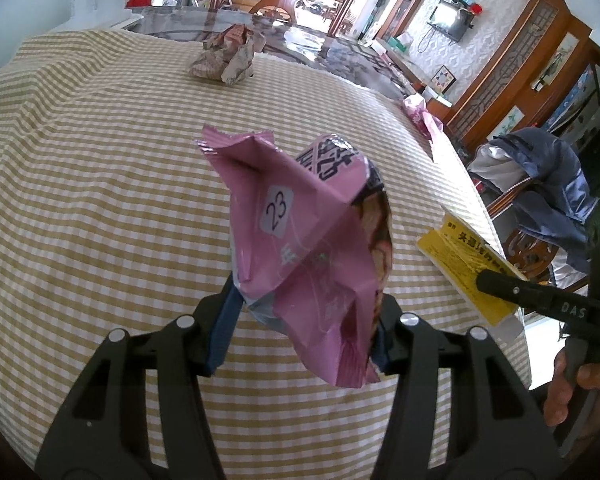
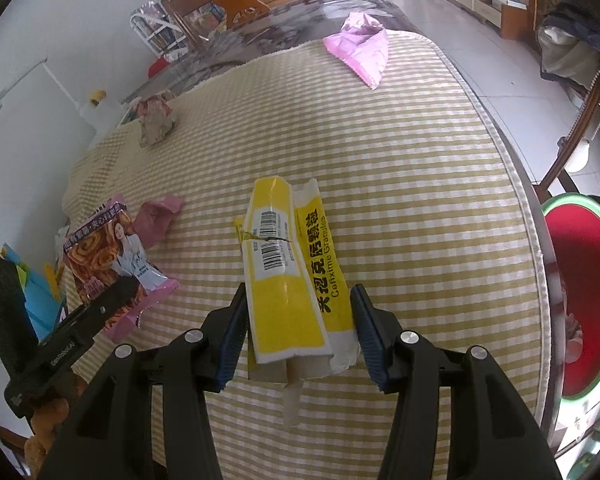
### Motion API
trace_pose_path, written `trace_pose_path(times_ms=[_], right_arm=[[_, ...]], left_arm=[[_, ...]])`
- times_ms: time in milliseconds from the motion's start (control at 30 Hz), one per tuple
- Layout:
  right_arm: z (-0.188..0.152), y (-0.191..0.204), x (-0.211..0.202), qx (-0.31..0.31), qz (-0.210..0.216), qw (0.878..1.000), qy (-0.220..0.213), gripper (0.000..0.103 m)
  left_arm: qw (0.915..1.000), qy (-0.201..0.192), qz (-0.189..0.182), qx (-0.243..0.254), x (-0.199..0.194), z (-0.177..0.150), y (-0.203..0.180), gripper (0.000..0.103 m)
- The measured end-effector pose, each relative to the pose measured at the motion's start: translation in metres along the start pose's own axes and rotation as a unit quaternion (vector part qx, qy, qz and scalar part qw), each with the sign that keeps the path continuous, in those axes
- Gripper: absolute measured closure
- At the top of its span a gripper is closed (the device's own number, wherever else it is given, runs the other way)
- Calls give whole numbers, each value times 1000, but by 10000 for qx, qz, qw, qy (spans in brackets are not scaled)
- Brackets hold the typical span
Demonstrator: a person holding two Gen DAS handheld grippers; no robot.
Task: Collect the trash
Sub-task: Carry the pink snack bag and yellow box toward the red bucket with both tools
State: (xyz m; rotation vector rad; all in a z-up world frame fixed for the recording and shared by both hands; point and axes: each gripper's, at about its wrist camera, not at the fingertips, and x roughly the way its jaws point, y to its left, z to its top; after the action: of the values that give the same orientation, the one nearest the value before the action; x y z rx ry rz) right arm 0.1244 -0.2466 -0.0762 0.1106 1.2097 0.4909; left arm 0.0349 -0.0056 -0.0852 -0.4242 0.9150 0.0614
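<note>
My left gripper (image 1: pixel 306 326) is shut on a crumpled pink snack wrapper (image 1: pixel 312 236) with a "23" sticker, held above the checked tablecloth (image 1: pixel 100 184); the same wrapper (image 2: pixel 112 256) shows in the right wrist view at the left. My right gripper (image 2: pixel 298 334) is shut on a flattened yellow medicine box (image 2: pixel 288 268), held over the cloth; the box (image 1: pixel 466 268) also shows at the right in the left wrist view. A crumpled paper ball (image 1: pixel 224 58) lies at the far side of the table. Another pink wrapper (image 2: pixel 362 50) lies at the far right corner.
A red bin with a green rim (image 2: pixel 580 300) stands on the floor right of the table. A chair draped with a grey jacket (image 1: pixel 540 176) stands beside the table. The bare marble tabletop (image 1: pixel 300 36) extends beyond the cloth.
</note>
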Motion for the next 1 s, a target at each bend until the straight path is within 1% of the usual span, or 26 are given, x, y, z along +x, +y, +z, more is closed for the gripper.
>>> trace_pose_path(times_ms=[333, 500, 600, 800, 900, 1000], right_arm=[[-6, -14, -21, 187, 101, 9996, -182, 54], [-10, -24, -41, 262, 135, 9990, -349, 54], [-11, -30, -57, 252, 57, 9984, -512, 54], [-18, -46, -81, 189, -151, 9966, -791, 54], [-23, -60, -94, 298, -142, 9951, -932, 54], [-31, -82, -111, 542, -106, 9923, -1108, 54]], left_arm=[[9999, -11, 125, 51, 0, -4, -2, 51], [9996, 49, 223, 189, 2, -7, -7, 51], [9992, 52, 254, 299, -2, -8, -16, 51], [9991, -59, 84, 421, -19, -5, -44, 51], [9986, -118, -110, 509, -27, -3, -66, 51], [9969, -179, -299, 706, -32, -1, -94, 51]])
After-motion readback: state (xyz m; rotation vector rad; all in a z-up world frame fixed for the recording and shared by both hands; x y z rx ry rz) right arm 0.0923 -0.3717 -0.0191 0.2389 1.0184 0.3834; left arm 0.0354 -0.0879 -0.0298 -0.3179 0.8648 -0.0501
